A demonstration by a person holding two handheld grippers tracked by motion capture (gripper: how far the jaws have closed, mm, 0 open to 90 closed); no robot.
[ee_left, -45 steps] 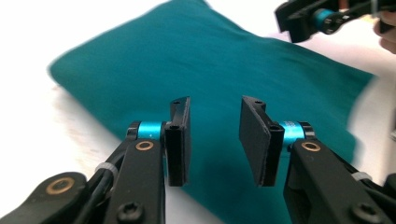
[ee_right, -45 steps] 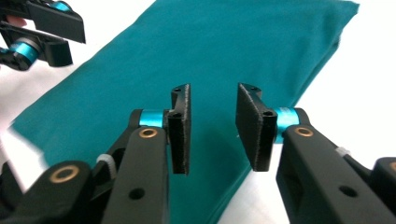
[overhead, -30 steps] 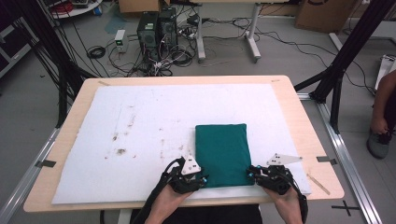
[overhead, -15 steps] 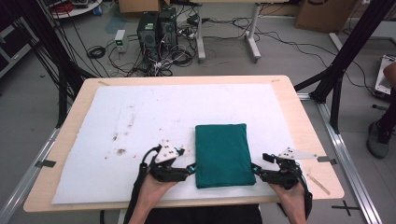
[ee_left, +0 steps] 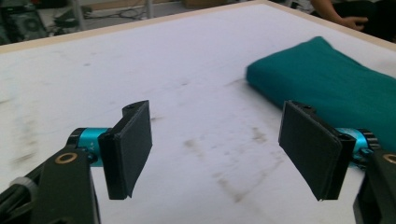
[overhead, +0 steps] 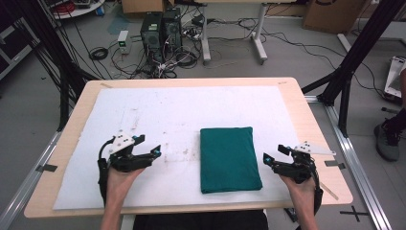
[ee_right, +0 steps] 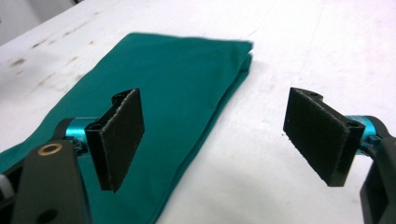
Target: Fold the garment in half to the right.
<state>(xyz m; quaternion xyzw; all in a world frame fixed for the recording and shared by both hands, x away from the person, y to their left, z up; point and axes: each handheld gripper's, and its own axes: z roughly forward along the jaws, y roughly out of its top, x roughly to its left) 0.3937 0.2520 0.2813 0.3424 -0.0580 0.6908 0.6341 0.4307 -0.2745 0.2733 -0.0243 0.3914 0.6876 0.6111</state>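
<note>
A folded dark green cloth [overhead: 230,159] lies flat on the white sheet [overhead: 191,110], right of the table's middle. My left gripper [overhead: 151,145] is well to the cloth's left, over bare sheet. Its jaws have just been opening and stand wide with nothing between them. In the left gripper view [ee_left: 217,140] the cloth [ee_left: 336,84] lies off to the right. My right gripper [overhead: 273,154] sits just off the cloth's right edge. It too has just been opening, open and empty. In the right gripper view [ee_right: 215,135] the cloth [ee_right: 173,79] stretches behind the left pad.
The sheet carries brownish stains [overhead: 129,122] left of centre. The wooden table edge [overhead: 316,124] runs close to my right hand. Computer towers [overhead: 160,28] and cables stand on the floor beyond. Black frame posts [overhead: 354,52] flank the table, and a person's shoe [overhead: 387,139] is at far right.
Both grippers were at the cloth's near corners with jaws nearly shut; both have opened. The left hand has moved well left, away from the cloth, and the right has drawn slightly right.
</note>
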